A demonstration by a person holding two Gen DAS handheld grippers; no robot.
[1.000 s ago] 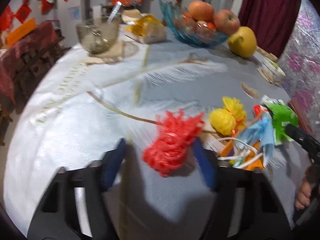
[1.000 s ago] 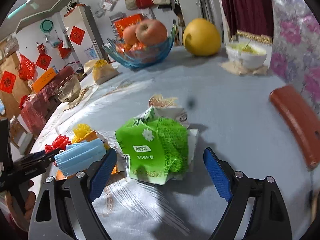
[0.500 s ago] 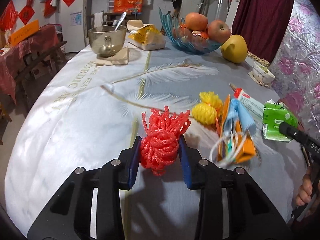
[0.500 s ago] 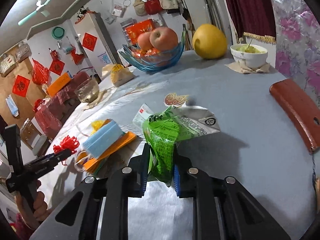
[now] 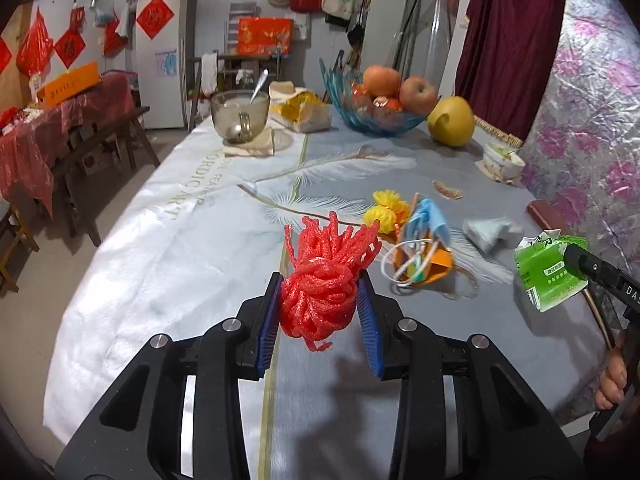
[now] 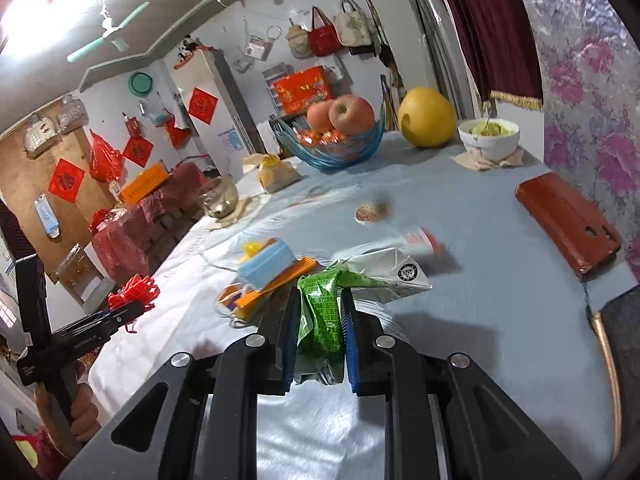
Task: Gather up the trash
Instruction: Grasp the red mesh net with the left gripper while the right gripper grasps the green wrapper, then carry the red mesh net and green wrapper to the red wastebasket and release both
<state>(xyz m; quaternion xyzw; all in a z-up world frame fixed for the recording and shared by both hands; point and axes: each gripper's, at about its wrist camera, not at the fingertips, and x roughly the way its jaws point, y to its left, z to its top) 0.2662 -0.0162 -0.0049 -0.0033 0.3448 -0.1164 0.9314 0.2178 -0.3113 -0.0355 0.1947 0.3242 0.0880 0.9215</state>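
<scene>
Two grippers are each clamped on one piece of trash, both held above the surface (image 5: 168,240), which is covered by a pale cloth with a feather print. The left gripper (image 5: 320,312) has its blue-padded jaws pressed on both sides of a red foam fruit net (image 5: 320,280); the net is bunched into a ball and its loose strands stick up past the fingertips. The right gripper (image 6: 320,328) has its jaws nearly together on a crushed green drink carton (image 6: 322,312), which stands flattened between the pads. In the left wrist view this same carton shows at the right edge, off the cloth.

More trash lies on the surface between the two grippers — a blue face mask (image 5: 430,220) rests on an orange wrapper (image 5: 436,260), with white ear loops spilling in front. Just behind the mask sits a yellow foam net (image 5: 384,212). A crumpled white wrapper (image 6: 388,268) lies just beyond the right gripper, near the carton.

At the far side stand a blue glass fruit bowl (image 5: 372,120) with apples, a yellow pomelo (image 5: 450,120) beside it, a glass mug (image 5: 240,116) with a spoon, and a small white bowl (image 6: 488,140). A red phone case (image 6: 568,220) lies near the right edge.
</scene>
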